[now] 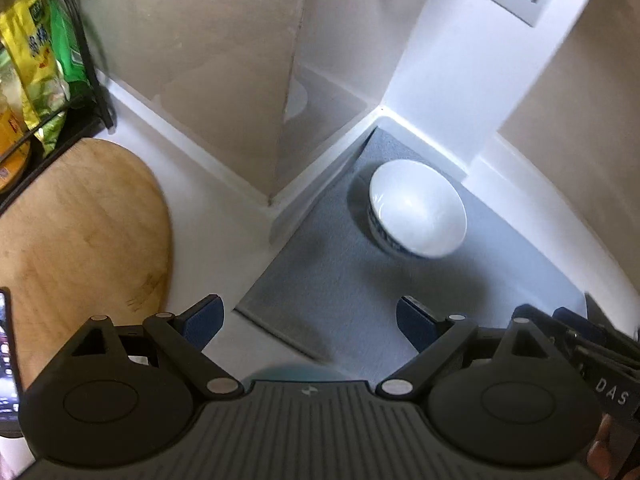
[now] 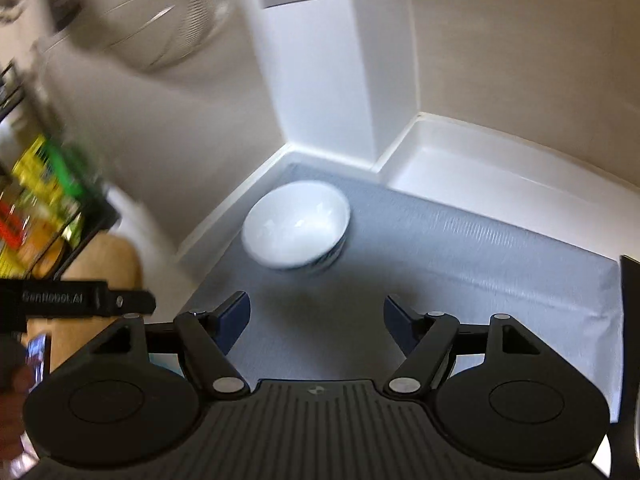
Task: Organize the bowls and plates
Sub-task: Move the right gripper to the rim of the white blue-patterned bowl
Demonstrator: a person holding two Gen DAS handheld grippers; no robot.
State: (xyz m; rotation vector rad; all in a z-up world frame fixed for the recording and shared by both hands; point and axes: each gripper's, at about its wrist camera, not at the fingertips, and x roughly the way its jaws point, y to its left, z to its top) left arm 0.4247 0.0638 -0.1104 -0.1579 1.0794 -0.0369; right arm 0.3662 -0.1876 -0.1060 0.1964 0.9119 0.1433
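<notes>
A white bowl (image 1: 418, 208) with a blue pattern on its outside stands upright and empty on a grey mat (image 1: 332, 280) in the counter's corner. It also shows in the right wrist view (image 2: 295, 225) on the same mat (image 2: 460, 264). My left gripper (image 1: 310, 322) is open and empty, hovering over the mat's near edge, short of the bowl. My right gripper (image 2: 316, 322) is open and empty, over the mat, short of the bowl. No plates show.
A round wooden board (image 1: 80, 232) lies left of the mat. A black wire rack with yellow and green packets (image 1: 40, 68) stands at far left. A metal wire basket (image 2: 152, 20) hangs above. White walls enclose the corner. A white ledge (image 2: 480, 160) lies at right.
</notes>
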